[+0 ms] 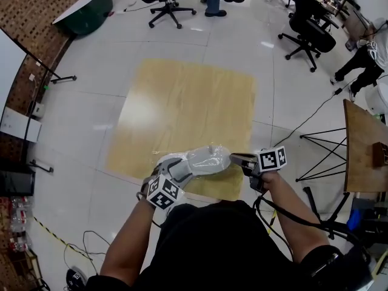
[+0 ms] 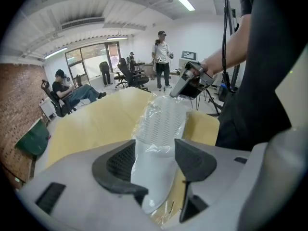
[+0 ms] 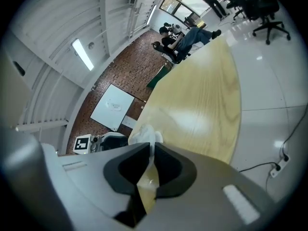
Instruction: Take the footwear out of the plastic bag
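Head view down; gripper views oppose across bag.

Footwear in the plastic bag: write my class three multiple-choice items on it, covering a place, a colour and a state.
1. Where is the footwear? A on an office chair; B between the left hand-held gripper and the right hand-held gripper, over the yellow floor panel; C on a side table.
2. Its colour? A red; B black; C white.
3. The right hand-held gripper is: A wide open and empty; B pinching the plastic bag; C clamped on a cable.
Key: B, the head view shows it between them; C, the left gripper view shows it white; B, its pads close on clear film.
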